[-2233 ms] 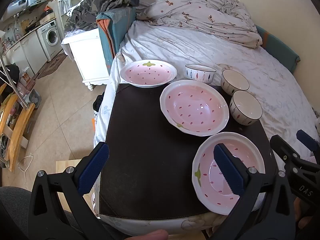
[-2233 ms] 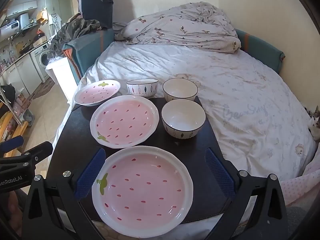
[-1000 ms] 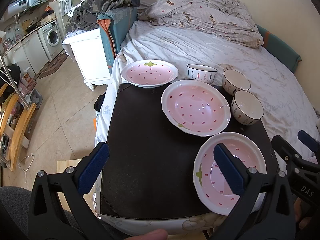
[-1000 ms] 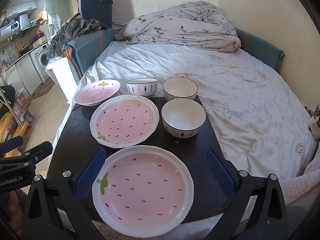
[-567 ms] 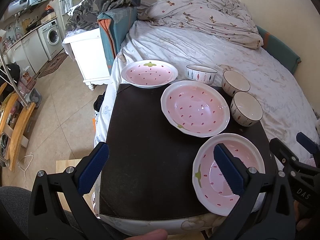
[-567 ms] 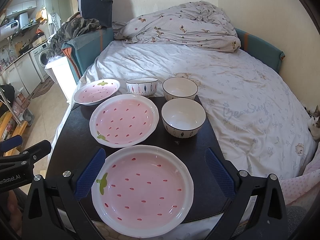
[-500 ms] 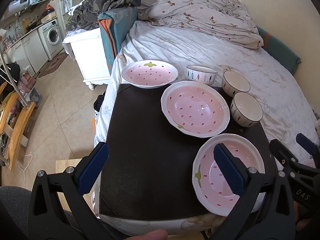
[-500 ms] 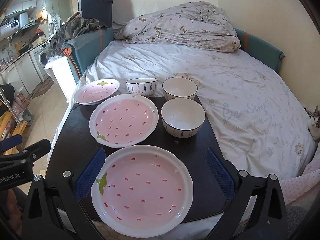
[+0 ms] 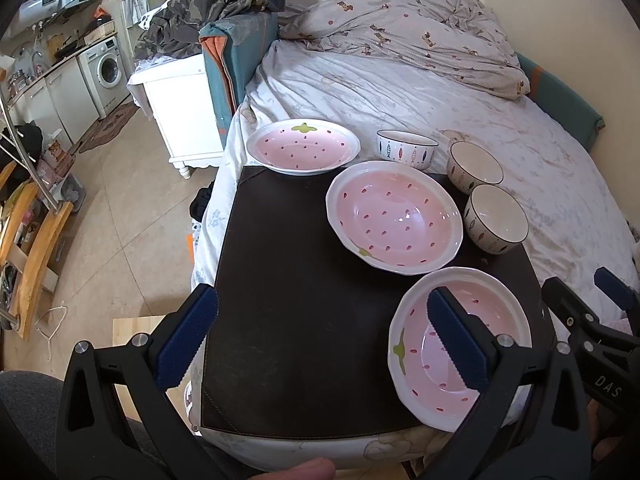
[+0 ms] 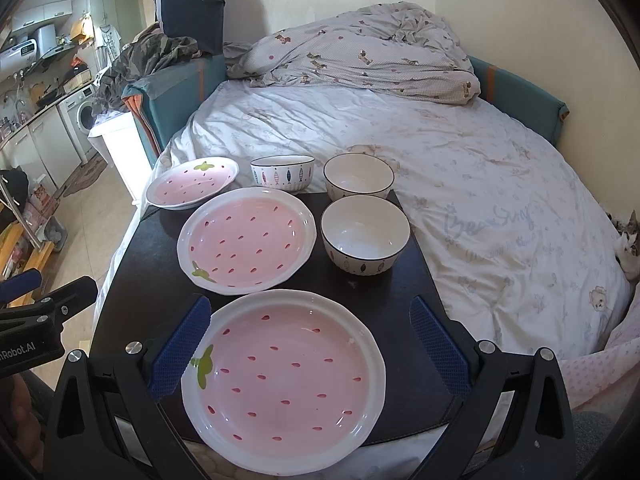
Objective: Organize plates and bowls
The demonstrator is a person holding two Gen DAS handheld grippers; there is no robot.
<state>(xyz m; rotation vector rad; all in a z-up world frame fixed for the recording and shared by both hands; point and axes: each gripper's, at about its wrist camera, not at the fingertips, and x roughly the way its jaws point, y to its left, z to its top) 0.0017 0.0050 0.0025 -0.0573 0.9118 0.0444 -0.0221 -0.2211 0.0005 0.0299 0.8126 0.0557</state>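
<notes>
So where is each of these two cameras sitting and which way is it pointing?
Left wrist: on the open left gripper, near the mat's left front, facing the bed; its fingers, a fingertip and the right gripper show.
Right wrist: on the open right gripper, over the nearest plate, facing the bed; its fingers and the left gripper show at left.
Shared: three strawberry plates, three bowls, mat, bed.
</notes>
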